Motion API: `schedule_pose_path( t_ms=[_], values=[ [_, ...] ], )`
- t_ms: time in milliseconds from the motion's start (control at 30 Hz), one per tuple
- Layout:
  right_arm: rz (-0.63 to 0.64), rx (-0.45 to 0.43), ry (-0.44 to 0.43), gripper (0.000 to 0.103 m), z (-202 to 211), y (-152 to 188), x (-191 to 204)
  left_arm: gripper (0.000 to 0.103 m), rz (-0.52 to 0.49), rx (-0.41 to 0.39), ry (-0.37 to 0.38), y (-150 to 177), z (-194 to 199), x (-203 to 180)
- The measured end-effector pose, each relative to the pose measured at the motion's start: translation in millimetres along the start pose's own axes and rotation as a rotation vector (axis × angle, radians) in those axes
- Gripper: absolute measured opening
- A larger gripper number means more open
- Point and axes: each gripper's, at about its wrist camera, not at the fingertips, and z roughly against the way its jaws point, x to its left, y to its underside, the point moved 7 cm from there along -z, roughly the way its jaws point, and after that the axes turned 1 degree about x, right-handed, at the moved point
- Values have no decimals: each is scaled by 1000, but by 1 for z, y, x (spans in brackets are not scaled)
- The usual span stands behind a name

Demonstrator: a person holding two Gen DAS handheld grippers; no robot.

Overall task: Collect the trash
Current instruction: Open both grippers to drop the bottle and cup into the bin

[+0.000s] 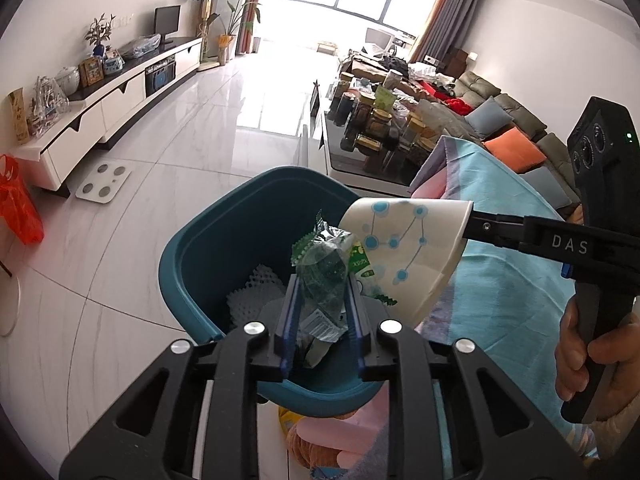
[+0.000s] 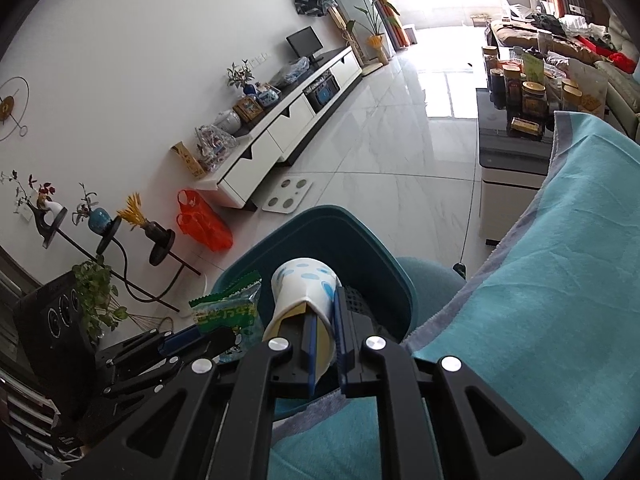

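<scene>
Now over the teal trash bin (image 1: 188,256): left gripper (image 1: 322,300) clamped on green snack wrapper (image 1: 320,264), right gripper (image 2: 325,320) clamped on paper cup (image 2: 304,284).

crumpled wrapper (image 1: 324,276), tilted cup (image 1: 404,252) over bin (image 1: 192,256)

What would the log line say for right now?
left gripper: holds green wrapper over teal bin | right gripper: grips paper cup over bin

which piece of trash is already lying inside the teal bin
The white foam fruit net lies on the floor of the teal plastic bin. The green crinkled wrapper and the white blue-dotted paper cup are both held in grippers above it.
</scene>
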Motion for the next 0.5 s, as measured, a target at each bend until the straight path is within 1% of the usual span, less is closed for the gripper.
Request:
schedule_pose_path(
  t_ms=[33, 67, 100, 200, 267, 367, 433, 500],
  values=[
    [-1, 2, 3, 12, -2, 0, 0, 23, 6, 6, -1, 0, -2, 1],
    [-5, 4, 8, 13, -4, 1, 0, 27, 11, 10, 0, 1, -4, 2],
    [-8, 7, 10, 15, -5, 0, -1, 29, 22, 16, 2, 2, -7, 4],
    [-10, 13, 10, 17, -7, 3, -2, 31, 46, 33, 7, 4, -15, 8],
    [-14, 11, 12, 20, -7, 4, -5, 34, 64, 40, 10, 5, -19, 11],
    [-21, 6, 7, 21, -4, 6, -8, 36, 74, 47, 6, 7, -23, 14],
    [-22, 0, 1, 21, 0, 7, -8, 41, 68, 43, 4, 7, -23, 13],
    [-21, -4, -6, 22, 4, 7, -9, 42, 58, 36, -2, 7, -22, 11]
  ],
)
